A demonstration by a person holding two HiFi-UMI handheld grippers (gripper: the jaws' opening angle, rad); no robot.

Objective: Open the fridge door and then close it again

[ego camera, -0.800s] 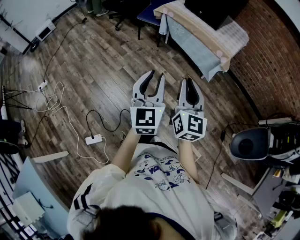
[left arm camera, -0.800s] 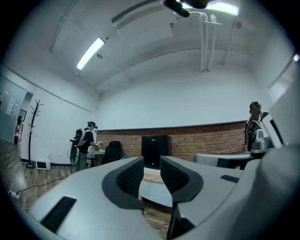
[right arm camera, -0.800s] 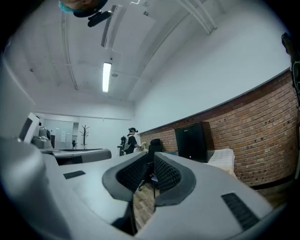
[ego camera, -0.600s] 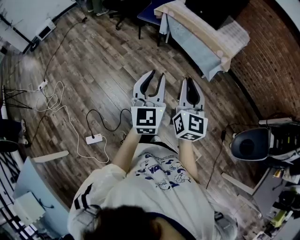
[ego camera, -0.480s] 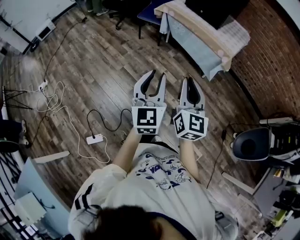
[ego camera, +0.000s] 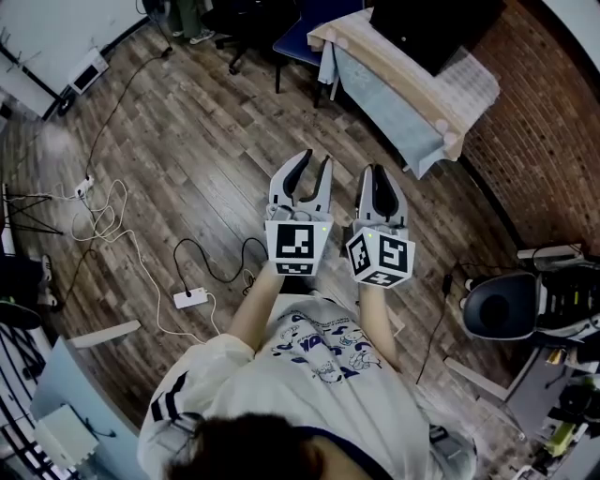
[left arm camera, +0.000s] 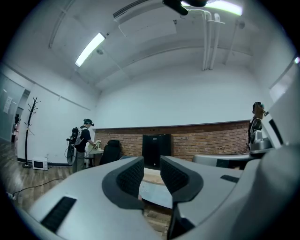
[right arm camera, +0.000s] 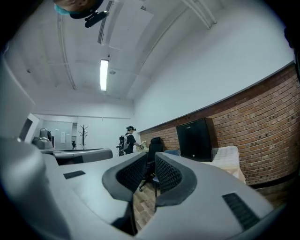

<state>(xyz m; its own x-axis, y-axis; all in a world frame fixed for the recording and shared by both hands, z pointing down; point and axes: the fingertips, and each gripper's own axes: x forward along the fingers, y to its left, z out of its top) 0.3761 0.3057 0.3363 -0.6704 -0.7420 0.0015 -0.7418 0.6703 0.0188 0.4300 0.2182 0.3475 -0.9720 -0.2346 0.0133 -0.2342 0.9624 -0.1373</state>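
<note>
The fridge (ego camera: 427, 23) is a small black cabinet on a cloth-covered table (ego camera: 394, 89) at the top of the head view, its door closed. It also shows straight ahead in the left gripper view (left arm camera: 156, 150) and to the right in the right gripper view (right arm camera: 196, 139). Both grippers are held level over the wooden floor, well short of the table. My left gripper (ego camera: 314, 159) has its jaws drawn in with only a slim gap and nothing between them. My right gripper (ego camera: 375, 171) is shut on nothing.
Cables and a white power strip (ego camera: 190, 298) lie on the floor at the left. An office chair (ego camera: 502, 305) stands at the right by the brick wall (ego camera: 553, 131). A blue chair (ego camera: 300, 37) is beside the table. A person (left arm camera: 83, 140) stands far off.
The person has stepped slightly towards the table, carrying both grippers along. Neither gripper's jaws have changed.
</note>
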